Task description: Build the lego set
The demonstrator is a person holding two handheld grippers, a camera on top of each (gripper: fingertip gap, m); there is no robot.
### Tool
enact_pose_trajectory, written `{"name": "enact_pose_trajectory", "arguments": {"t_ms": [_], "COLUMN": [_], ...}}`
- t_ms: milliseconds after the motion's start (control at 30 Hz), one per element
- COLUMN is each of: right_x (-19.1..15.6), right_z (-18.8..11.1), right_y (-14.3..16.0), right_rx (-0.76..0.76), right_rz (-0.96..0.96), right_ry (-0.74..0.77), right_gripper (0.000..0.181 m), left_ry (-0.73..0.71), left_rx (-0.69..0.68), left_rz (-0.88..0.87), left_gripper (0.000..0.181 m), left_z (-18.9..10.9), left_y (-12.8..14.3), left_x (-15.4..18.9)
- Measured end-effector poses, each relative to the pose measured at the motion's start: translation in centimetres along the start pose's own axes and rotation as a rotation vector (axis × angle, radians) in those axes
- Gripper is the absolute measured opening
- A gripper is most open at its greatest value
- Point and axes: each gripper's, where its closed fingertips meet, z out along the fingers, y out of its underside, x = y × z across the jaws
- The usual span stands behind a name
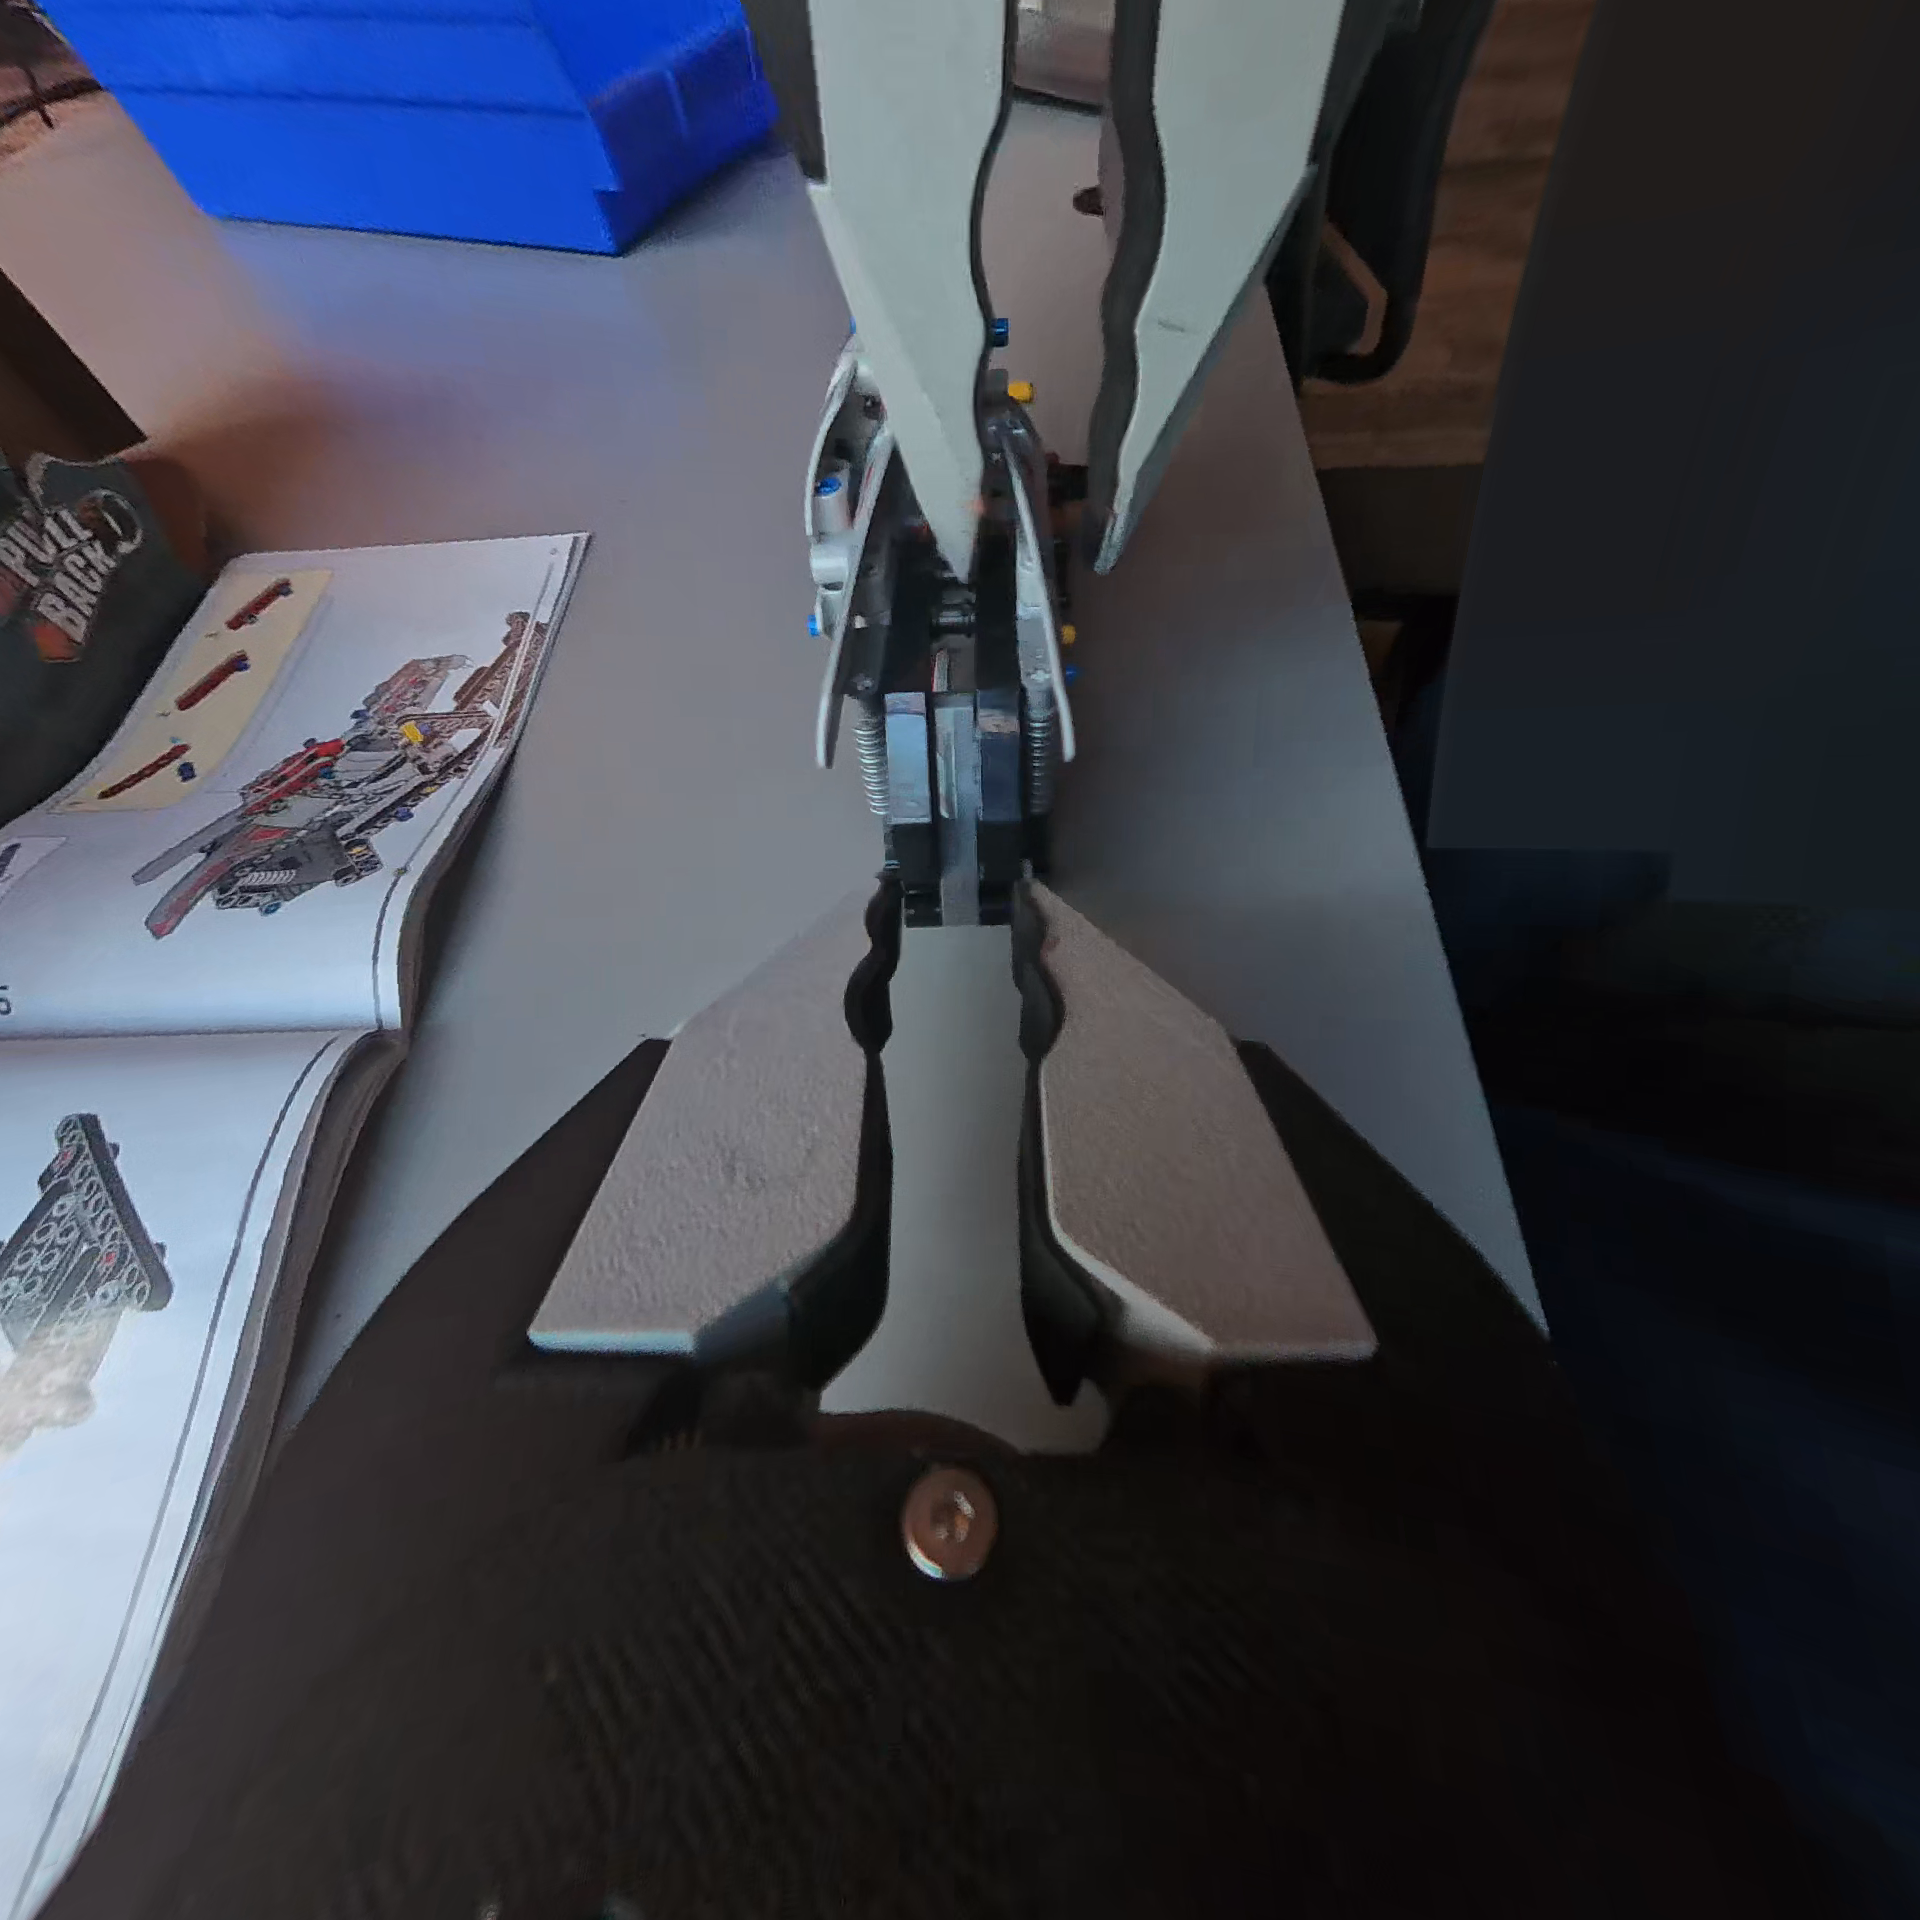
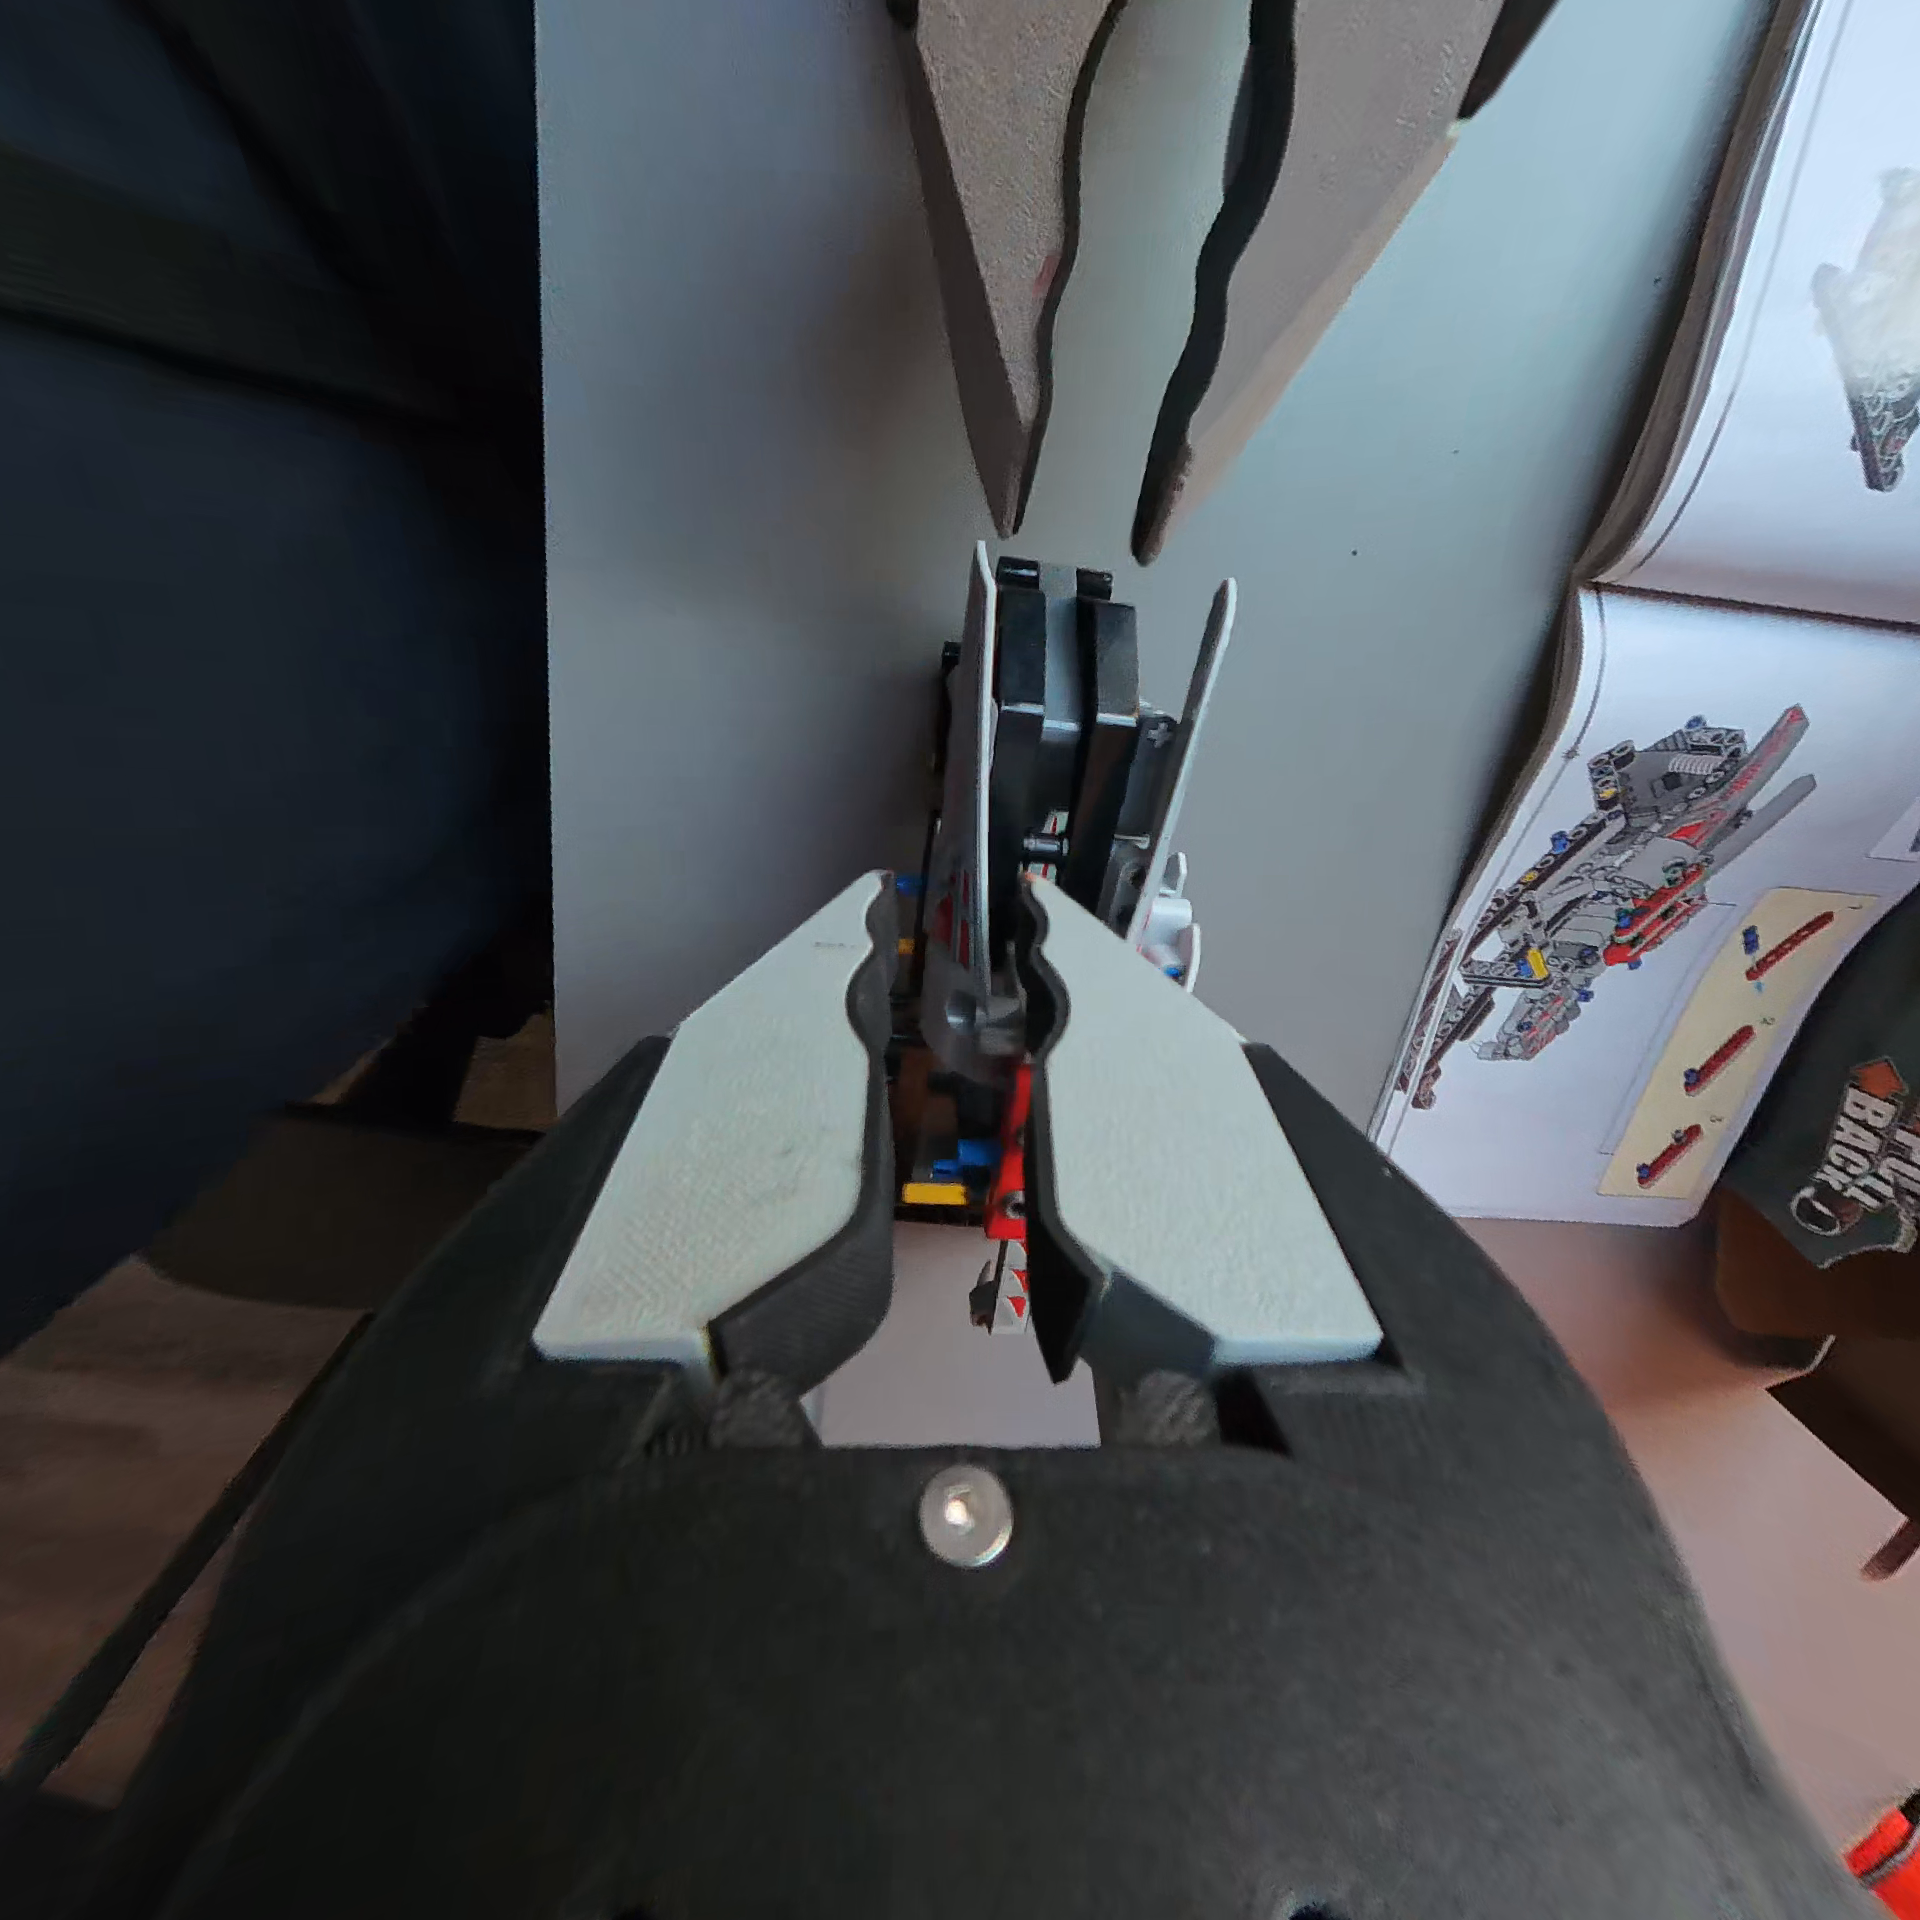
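Note:
The partly built lego model (image 1: 956,790), black and grey with white side panels and small blue and yellow pins, is held over the grey table (image 1: 644,582) between both grippers. My left gripper (image 1: 956,899) clamps the model's near black end between its fingertips. My right gripper (image 2: 956,894) faces it from the other end and is closed on the model (image 2: 1060,707), with a grey panel and a red beam (image 2: 1010,1174) between its fingers. The right gripper also shows in the left wrist view (image 1: 1039,561), and the left gripper in the right wrist view (image 2: 1070,545).
An open instruction booklet (image 1: 291,790) lies on the table beside the model and also shows in the right wrist view (image 2: 1662,935). A blue bin (image 1: 416,114) stands at the back. The set's dark box (image 2: 1860,1164) lies by the booklet. The table edge and a person's dark clothing (image 2: 260,623) are close. Left tips to right tips: about 7 cm.

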Motion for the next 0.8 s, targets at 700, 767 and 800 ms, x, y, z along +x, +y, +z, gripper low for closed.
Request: {"name": "enact_pose_trajectory", "arguments": {"t_ms": [700, 767, 800], "right_x": [0.5, 0.5, 0.5], "right_z": [0.3, 0.3, 0.3], "right_y": [-0.2, -0.2, -0.2], "right_rx": [-0.029, -0.033, -0.033], "right_rz": [0.041, 0.039, 0.036], "right_ry": [-0.129, -0.135, -0.136], "right_gripper": [0.014, 0.014, 0.014], "left_ry": [0.079, 0.085, 0.085], "left_rx": [0.048, 0.048, 0.047], "left_rz": [-0.087, -0.094, -0.093], "left_gripper": [0.005, 0.004, 0.005], "left_z": [1.2, 1.2, 1.2], "left_y": [-1.4, -1.4, -1.4], "left_x": [0.7, 0.7, 0.7]}}
